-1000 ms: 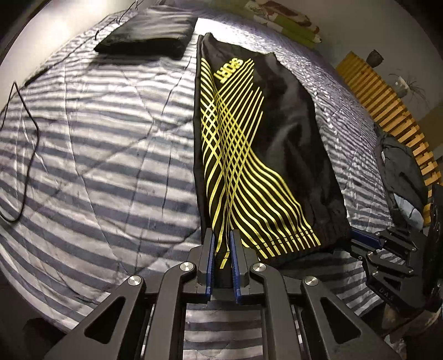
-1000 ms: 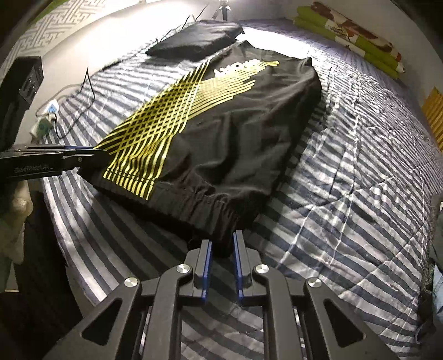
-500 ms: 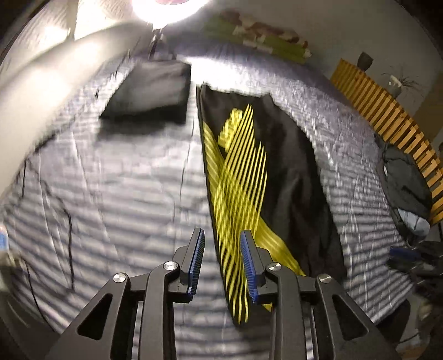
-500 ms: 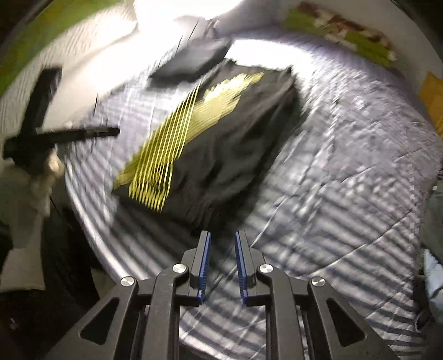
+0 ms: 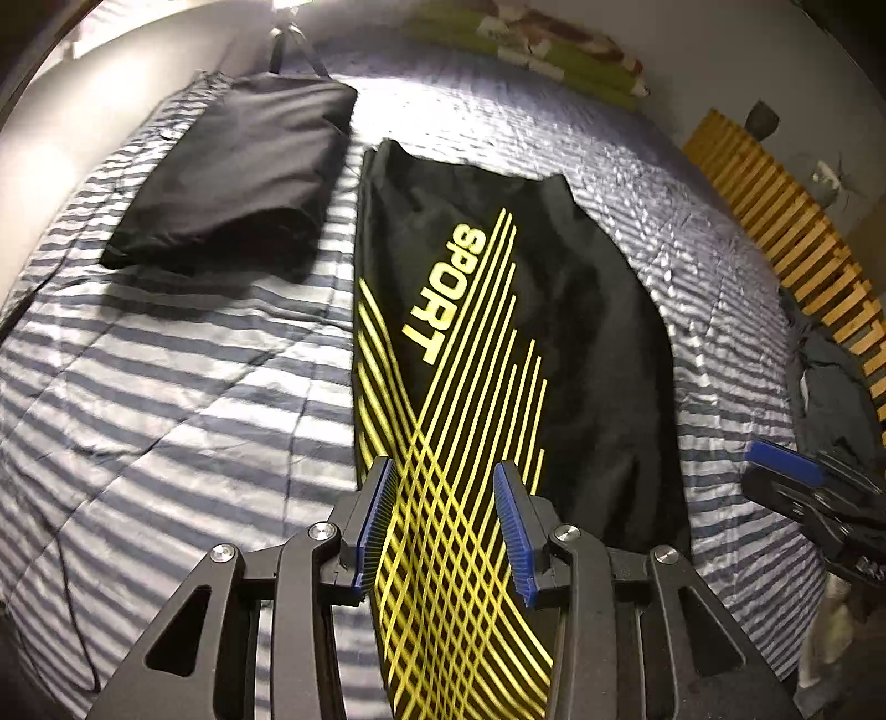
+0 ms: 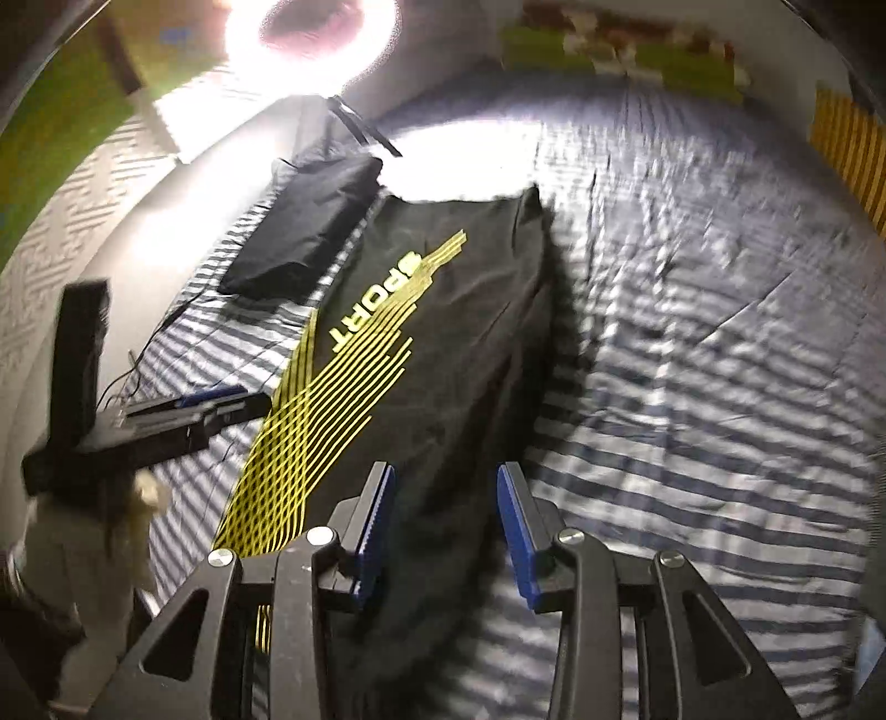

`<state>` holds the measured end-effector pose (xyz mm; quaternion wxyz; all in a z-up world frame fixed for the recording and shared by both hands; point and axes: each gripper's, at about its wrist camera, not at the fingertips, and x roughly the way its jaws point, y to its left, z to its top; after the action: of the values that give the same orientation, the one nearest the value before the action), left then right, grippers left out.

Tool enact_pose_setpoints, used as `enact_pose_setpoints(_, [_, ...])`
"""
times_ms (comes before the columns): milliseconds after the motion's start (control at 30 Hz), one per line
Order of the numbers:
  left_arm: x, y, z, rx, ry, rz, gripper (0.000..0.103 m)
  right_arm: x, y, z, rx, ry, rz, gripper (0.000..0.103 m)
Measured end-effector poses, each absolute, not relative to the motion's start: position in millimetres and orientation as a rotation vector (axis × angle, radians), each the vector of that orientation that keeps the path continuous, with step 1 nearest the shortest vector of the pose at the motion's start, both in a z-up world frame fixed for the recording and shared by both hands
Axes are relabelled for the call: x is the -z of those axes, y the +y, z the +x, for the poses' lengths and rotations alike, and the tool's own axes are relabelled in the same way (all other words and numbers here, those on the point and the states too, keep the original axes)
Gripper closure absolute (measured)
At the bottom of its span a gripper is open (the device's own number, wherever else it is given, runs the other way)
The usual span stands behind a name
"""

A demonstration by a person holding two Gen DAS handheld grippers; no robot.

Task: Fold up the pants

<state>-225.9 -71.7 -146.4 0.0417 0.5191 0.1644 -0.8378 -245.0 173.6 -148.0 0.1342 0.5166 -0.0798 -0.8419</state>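
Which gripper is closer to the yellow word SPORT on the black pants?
Left. The left gripper hangs over the yellow stripes just below the yellow word SPORT. The right gripper hangs over the plain black side, jaws opening on both.

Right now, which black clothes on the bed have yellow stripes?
The long black pants with "SPORT" lettering; the folded black bundle beside them is plain.

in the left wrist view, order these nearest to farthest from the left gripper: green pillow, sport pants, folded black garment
1. sport pants, right under the left gripper, whose jaws are opening
2. folded black garment, farther up on the left
3. green pillow, at the far edge by the wall
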Motion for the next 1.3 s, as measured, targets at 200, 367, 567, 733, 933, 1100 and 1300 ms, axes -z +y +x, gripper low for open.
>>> enact_pose_setpoints(200, [178, -75, -243, 2.547, 0.482, 1.637, 0.065, 201, 166, -282, 2.299, -0.398, 1.581, 0.083])
enact_pose_setpoints(367, [189, -90, -239, 2.536, 0.474, 1.621, 0.074, 224, 163, -292, 2.254, -0.365, 1.634, 0.085])
enact_pose_setpoints(567, [173, -113, -225, 2.54, 0.579, 1.559, 0.069, 221, 187, -285, 2.278, -0.325, 1.639, 0.094])
enact_pose_setpoints(733, [184, -126, -235, 2.47, 0.679, 1.642, 0.063, 211, 213, -278, 2.321, -0.387, 1.603, 0.072])
enact_pose_setpoints(933, [197, -124, -250, 2.477, 0.69, 1.674, 0.059, 229, 221, -293, 2.278, -0.486, 1.644, 0.066])
enact_pose_setpoints(1100, [201, -121, -259, 2.514, 0.679, 1.683, 0.063, 232, 217, -305, 2.263, -0.509, 1.622, 0.066])
enact_pose_setpoints(1300, [205, -120, -264, 2.537, 0.688, 1.675, 0.096, 238, 216, -311, 2.227, -0.564, 1.611, 0.085])
